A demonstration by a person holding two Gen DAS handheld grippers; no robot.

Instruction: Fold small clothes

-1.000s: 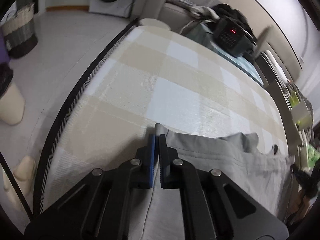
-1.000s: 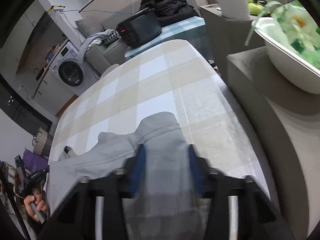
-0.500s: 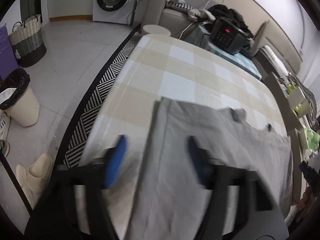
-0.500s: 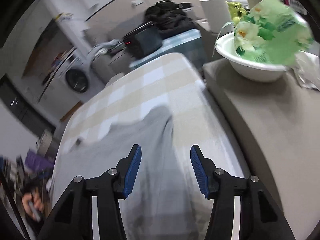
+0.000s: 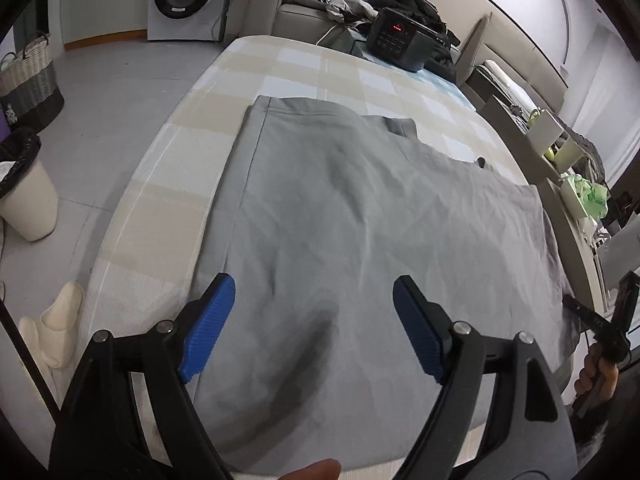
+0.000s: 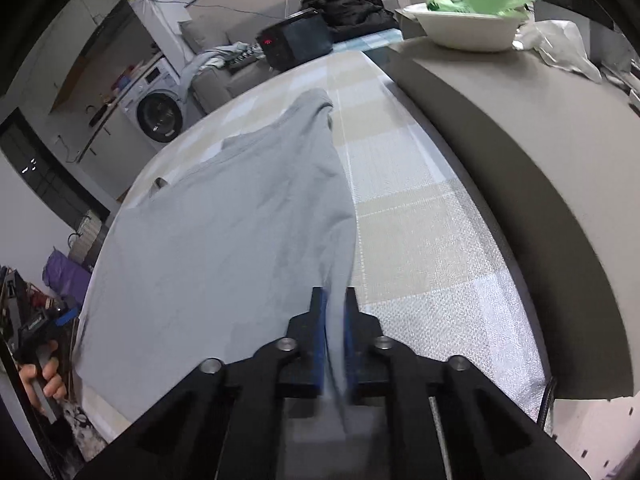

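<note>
A grey garment (image 5: pixel 352 216) lies spread across the checked tabletop (image 5: pixel 168 184), its hemmed end at the far side and its near edge at the front rim of the tabletop. At left, the left gripper (image 5: pixel 314 322) hovers over the near part of the cloth, jaws wide and opening, blue pads (image 5: pixel 210 318) clear of the fabric and nothing between them. At right, the right gripper (image 6: pixel 334 338) has its jaws pinched tight on the garment's right-hand edge, a thin fold of grey cloth caught between the pads.

To fold well from here, the left jaws would likely need to drop onto the matching left edge and take the same depth of cloth as the right, so both sides lift evenly and the fold line runs straight across. Pulling the fabric taut between the two grips should keep the creases near the middle from being folded in. Whether the right grip holds one layer or two is hard to tell through the blur at the pads.
</note>
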